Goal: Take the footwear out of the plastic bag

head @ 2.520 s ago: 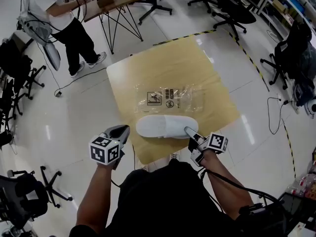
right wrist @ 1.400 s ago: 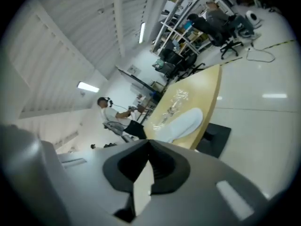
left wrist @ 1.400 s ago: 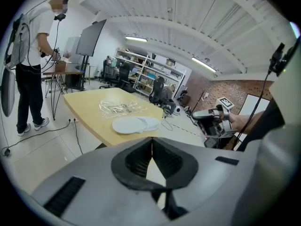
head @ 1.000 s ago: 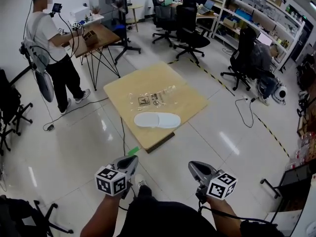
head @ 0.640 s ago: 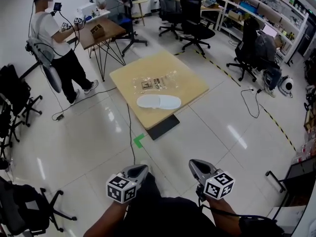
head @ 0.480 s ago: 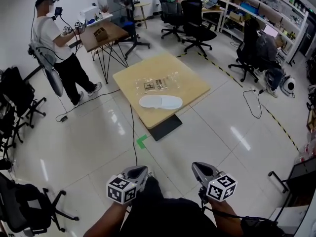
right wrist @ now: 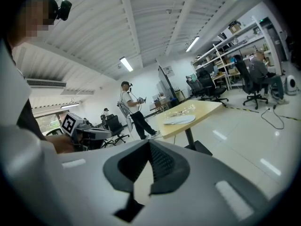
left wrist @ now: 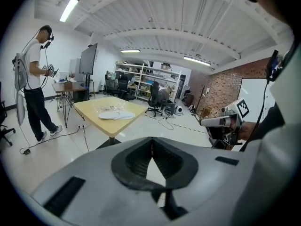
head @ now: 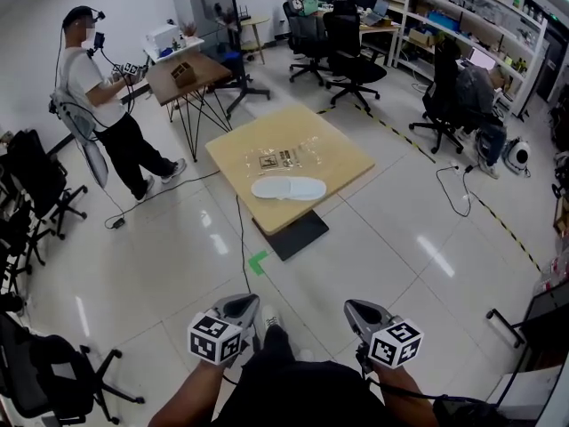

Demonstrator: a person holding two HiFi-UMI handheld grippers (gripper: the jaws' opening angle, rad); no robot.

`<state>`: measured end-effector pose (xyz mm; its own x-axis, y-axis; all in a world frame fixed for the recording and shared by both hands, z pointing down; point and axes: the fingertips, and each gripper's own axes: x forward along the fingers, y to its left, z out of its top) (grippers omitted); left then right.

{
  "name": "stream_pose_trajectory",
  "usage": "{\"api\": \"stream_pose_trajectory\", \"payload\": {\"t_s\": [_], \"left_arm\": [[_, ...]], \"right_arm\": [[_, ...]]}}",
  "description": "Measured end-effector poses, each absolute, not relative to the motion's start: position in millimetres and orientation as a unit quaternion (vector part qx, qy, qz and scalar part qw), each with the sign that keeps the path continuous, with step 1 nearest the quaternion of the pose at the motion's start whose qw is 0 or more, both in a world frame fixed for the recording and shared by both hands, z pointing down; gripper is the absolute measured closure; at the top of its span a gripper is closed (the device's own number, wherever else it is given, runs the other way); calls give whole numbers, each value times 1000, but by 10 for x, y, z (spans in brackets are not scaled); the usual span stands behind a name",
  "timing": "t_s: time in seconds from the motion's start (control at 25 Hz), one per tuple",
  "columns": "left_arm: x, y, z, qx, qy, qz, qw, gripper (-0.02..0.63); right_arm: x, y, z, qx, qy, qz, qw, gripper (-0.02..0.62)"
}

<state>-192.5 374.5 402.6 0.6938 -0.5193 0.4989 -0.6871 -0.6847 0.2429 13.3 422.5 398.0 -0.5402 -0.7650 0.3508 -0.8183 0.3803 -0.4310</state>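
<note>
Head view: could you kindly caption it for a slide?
White slippers lie beside plastic bag on table; left gripper and right gripper shut, far off.

Print on the plastic bag [head: 284, 159] is illegible.

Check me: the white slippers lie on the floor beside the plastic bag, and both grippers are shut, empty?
Not the floor: the head view shows the slippers on the wooden table. They do lie beside the plastic bag, and the left gripper and right gripper are shut and empty.

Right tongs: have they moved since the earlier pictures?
Yes. The right tongs backed away from the wooden table, now far from the white slipper.
</note>
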Motion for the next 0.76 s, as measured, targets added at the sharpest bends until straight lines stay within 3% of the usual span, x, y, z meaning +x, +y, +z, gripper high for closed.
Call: {"api": "stream_pose_trajectory", "payload": {"t_s": [0.76], "left_arm": [[-1860,3836,4042,903,-315,207,206,598]], "right_arm": [[153,4176,3992,483,-831,273,48,595]]}}
